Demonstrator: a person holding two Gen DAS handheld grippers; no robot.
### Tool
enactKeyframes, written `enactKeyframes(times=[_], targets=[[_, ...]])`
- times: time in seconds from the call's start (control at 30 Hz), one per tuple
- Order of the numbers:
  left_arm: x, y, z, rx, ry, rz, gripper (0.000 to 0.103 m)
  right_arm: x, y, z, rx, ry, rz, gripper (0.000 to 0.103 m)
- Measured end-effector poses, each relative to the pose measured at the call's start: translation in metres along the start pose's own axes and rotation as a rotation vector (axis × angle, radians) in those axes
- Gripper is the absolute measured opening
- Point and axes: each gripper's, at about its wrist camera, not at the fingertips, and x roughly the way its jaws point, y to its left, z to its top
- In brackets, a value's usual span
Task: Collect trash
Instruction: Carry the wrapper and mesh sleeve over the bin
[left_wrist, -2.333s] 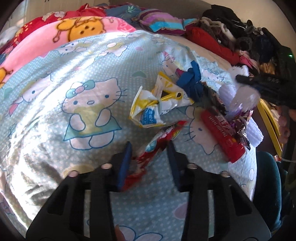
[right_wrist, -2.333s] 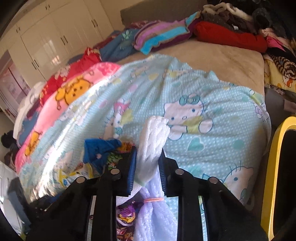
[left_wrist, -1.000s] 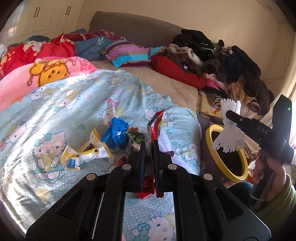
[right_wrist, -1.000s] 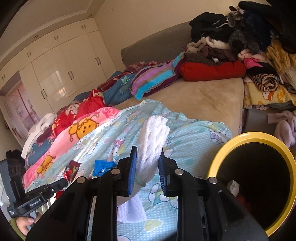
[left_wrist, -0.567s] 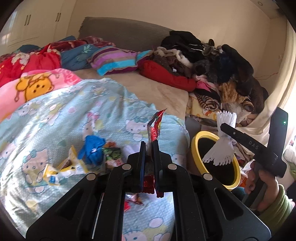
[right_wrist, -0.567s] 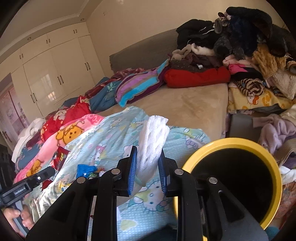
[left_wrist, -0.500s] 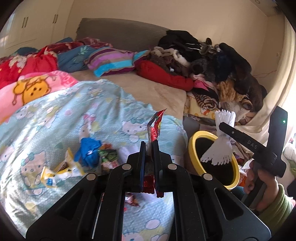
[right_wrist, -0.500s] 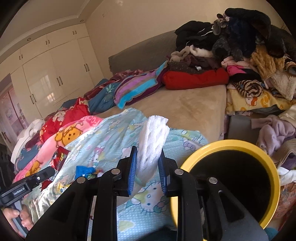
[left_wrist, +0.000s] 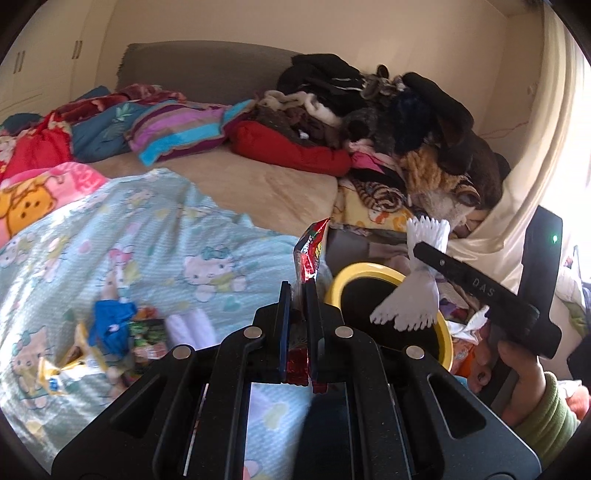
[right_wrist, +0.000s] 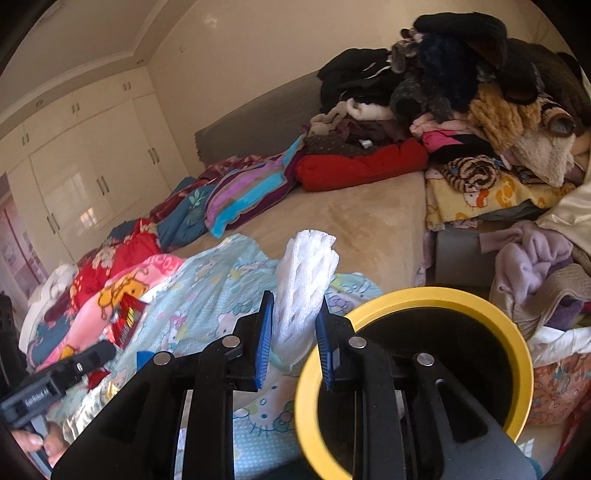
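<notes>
Left hand-held gripper (left_wrist: 298, 291) clamps a red wrapper (left_wrist: 309, 251); right hand-held gripper (right_wrist: 293, 325) pinches white foam (right_wrist: 304, 280). Yellow bin (right_wrist: 517, 339) sits at four o'clock beside the bed (right_wrist: 369, 221).

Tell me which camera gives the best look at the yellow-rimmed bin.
The right wrist view. There the bin fills the lower right, its rim nearly a full ring around the dark inside, only partly hidden by the right gripper's fingers. The left wrist view shows it smaller, partly behind white plastic packaging.

Bed (left_wrist: 258, 192) under blankets, clothes, wrappers (left_wrist: 110, 332)
</notes>
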Motion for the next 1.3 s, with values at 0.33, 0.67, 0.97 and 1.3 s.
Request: enactKeyframes(times=[0.33, 0.67, 0.97, 1.3], targets=[[0.029, -0.043, -0.003, 0.059, 0.038, -0.049, 0.004, -0.012, -0.045, 0.006, 0.075, -0.029, -0.045, 0.021], [0.054, -0.079, -0.007, 0.103, 0.059, -0.093, 0.004, -0.017, -0.077, 0.006, 0.097, -0.036, -0.081, 0.021], [0.081, -0.100, -0.008, 0.115, 0.084, -0.139, 0.004, -0.017, -0.110, 0.003, 0.134, -0.031, -0.120, 0.021], [0.116, -0.115, -0.013, 0.107, 0.137, -0.166, 0.004, -0.005, -0.140, -0.006, 0.087, 0.017, -0.210, 0.021]])
